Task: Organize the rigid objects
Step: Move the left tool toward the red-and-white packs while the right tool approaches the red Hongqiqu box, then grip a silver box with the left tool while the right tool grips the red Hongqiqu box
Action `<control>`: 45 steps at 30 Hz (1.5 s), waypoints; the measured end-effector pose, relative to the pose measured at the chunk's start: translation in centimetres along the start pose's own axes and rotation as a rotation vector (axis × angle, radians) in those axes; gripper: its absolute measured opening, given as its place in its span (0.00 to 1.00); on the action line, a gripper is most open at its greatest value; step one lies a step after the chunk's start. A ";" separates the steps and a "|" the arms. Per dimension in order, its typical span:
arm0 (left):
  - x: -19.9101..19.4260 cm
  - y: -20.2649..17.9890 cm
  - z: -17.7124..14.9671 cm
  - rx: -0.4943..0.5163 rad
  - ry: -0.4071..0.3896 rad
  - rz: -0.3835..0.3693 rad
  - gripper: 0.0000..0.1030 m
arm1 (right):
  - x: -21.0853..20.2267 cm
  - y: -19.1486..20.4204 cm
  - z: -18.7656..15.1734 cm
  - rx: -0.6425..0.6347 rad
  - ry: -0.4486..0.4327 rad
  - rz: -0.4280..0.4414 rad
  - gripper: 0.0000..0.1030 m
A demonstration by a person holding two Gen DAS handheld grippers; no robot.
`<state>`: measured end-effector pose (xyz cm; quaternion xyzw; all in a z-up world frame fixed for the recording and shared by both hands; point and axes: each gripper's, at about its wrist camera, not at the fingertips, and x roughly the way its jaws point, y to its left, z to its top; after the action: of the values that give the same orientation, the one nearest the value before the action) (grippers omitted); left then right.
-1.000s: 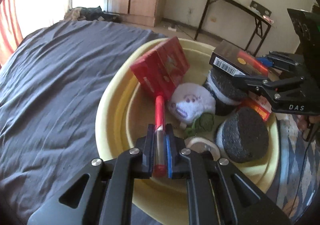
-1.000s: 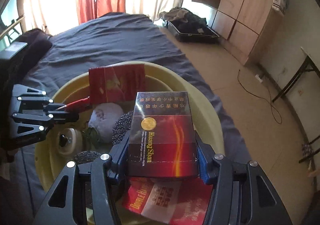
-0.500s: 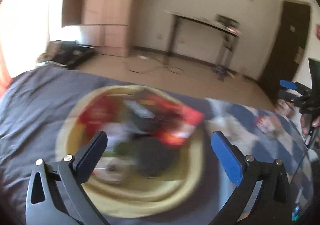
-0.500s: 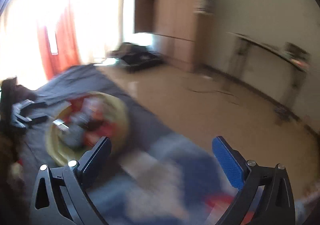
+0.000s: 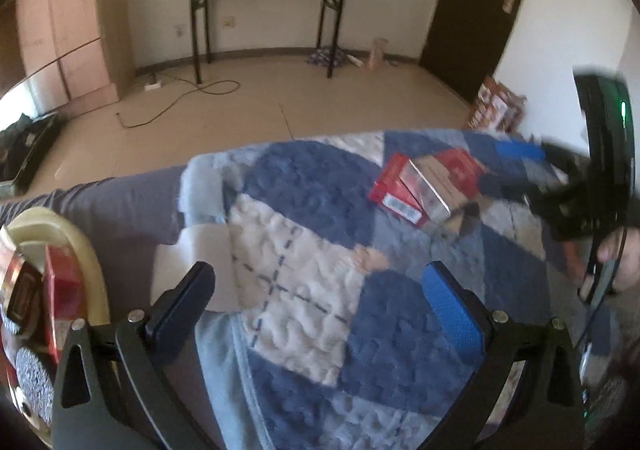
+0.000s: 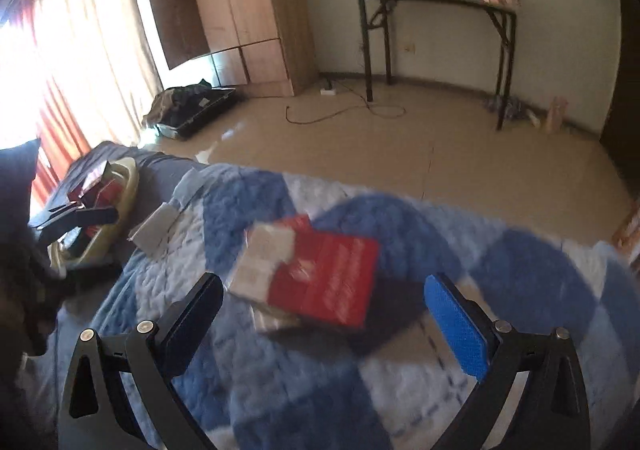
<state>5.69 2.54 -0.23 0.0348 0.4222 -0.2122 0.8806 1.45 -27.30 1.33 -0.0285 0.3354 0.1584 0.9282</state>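
My left gripper (image 5: 320,298) is open and empty above a blue and white quilt (image 5: 320,250). My right gripper (image 6: 320,306) is open and empty, just short of a pile of red and white boxes (image 6: 316,278) lying on the quilt. The same boxes (image 5: 424,181) show in the left wrist view, with the right gripper (image 5: 520,169) beside them. The yellow basin (image 5: 80,250) holding red boxes and grey sponges sits at the left edge; it also shows in the right wrist view (image 6: 120,185).
The bed edge runs along the quilt's far side, with tiled floor (image 5: 260,109) beyond. A black table (image 6: 436,1) stands by the wall. A wardrobe (image 6: 248,9) and an open suitcase (image 6: 192,109) are at the left. A cable (image 6: 340,113) lies on the floor.
Both grippers let go of the red pen and the dark box, opened, and swung right from the basin to the quilt. The right gripper now faces the red and white boxes.
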 end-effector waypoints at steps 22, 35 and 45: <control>2.3 -1.9 -0.3 0.083 0.037 -0.041 1.00 | 6.3 2.7 1.0 -0.072 0.131 -0.034 0.96; 9.3 -10.7 4.8 0.451 0.085 -0.169 1.00 | 0.6 -8.2 -4.0 0.097 0.054 -0.135 0.95; 13.3 -10.6 6.8 0.420 0.085 -0.087 1.00 | 0.6 -6.9 -4.8 0.020 0.040 -0.135 0.95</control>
<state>13.74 -13.30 -4.67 0.2082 0.4066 -0.3319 0.8254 1.07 -34.49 -3.16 -0.0451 0.3529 0.0914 0.9301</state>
